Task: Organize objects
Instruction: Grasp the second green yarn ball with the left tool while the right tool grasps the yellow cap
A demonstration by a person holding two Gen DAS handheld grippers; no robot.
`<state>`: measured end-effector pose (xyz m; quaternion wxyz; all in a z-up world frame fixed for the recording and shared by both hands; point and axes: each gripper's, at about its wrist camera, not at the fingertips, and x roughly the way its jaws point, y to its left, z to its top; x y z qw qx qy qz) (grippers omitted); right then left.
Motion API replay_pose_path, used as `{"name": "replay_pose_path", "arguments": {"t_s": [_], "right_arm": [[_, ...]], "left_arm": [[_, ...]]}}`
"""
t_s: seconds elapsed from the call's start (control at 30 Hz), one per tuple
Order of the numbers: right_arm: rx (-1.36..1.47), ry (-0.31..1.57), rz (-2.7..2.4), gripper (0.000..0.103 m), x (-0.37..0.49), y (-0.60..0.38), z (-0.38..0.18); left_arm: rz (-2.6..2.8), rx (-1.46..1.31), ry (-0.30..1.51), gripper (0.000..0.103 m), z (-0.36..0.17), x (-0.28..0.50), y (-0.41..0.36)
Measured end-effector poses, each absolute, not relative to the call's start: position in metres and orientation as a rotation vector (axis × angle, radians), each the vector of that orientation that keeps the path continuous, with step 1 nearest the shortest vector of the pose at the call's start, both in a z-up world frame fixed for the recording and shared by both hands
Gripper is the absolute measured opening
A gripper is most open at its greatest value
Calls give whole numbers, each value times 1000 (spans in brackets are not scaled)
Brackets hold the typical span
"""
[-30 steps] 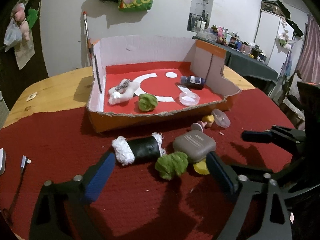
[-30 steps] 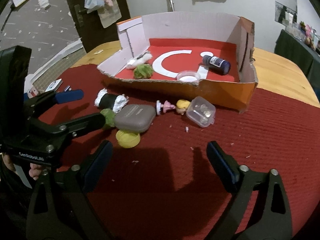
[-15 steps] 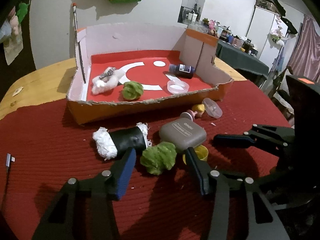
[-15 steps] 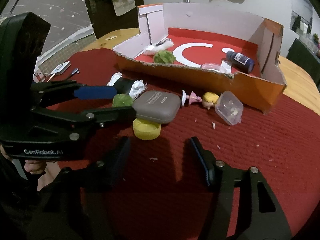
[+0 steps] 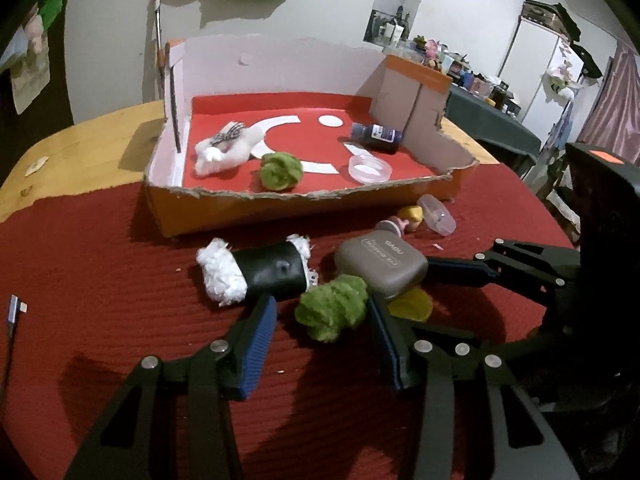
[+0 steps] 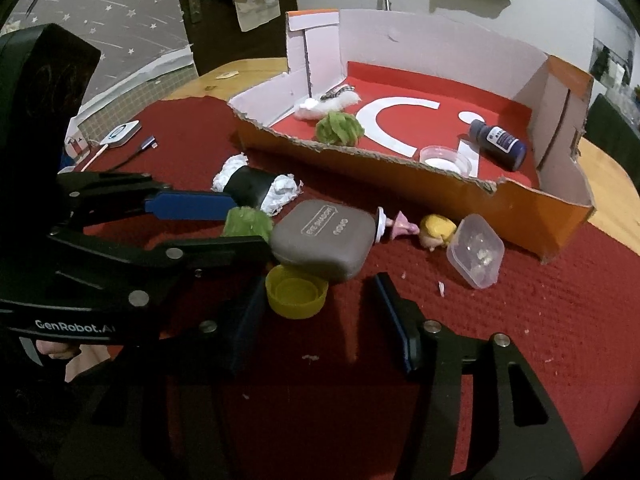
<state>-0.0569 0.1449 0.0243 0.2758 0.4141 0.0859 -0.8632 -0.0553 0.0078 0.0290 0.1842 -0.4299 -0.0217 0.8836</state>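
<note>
Left tool (image 5: pixel 324 316) agape, green pompom (image 5: pixel 332 312) between its fingers

Two green pompoms (image 5: pixel 331 307) (image 5: pixel 280 171), two clear tubs (image 5: pixel 369 169) (image 5: pixel 437 214), one bottle (image 5: pixel 376 136), one yellow cap (image 6: pixel 296 291), one doll (image 6: pixel 416 229).

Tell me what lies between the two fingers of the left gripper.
A green fuzzy ball lies between the open fingers of the left gripper, on the red mat; the left wrist view shows it best.

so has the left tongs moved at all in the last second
Yes. The left tongs have pushed forward toward the cardboard box, and their fingers now flank the green pom-pom on the red cloth, still open.
</note>
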Motion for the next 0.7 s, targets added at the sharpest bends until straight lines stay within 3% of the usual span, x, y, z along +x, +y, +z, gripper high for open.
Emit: {"name": "replay_pose_path", "arguments": {"t_s": [0.23, 0.47, 0.6, 0.7], "right_arm": [[1108, 266, -2350, 33, -57, 149, 25], [1127, 248, -2407, 31, -58, 168, 26], [1126, 245, -2416, 29, -58, 169, 26], [1119, 285, -2426, 29, -57, 167, 26]], "left_arm": [[2480, -1222, -61, 49, 25, -59, 12], [2482, -1214, -36, 49, 24, -60, 22], [2482, -1207, -17, 42, 25, -58, 28], [2478, -1207, -16, 42, 25, -58, 28]]}}
